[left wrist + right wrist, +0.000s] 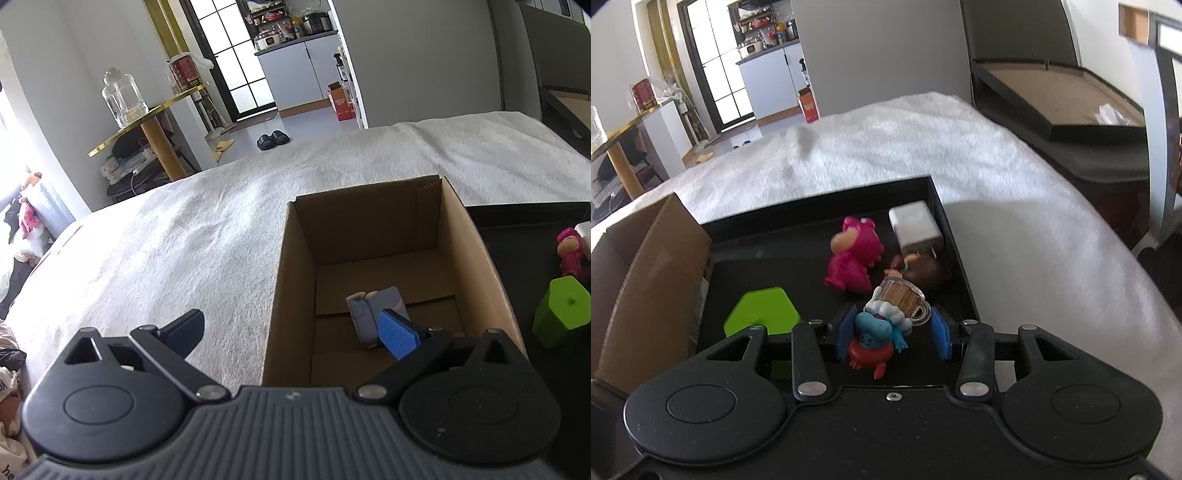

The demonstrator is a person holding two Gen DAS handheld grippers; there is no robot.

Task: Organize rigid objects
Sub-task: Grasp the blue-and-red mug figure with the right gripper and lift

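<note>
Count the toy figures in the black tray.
3: pink figure mid-tray; brown-haired doll beside the white charger; blue figure between the right gripper fingers. Others may be hidden.

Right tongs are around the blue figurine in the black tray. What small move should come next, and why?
Probably close the right tongs: they are open, with the blue figurine between their pads, not yet clamped. The cardboard box sits beside the black tray.
</note>
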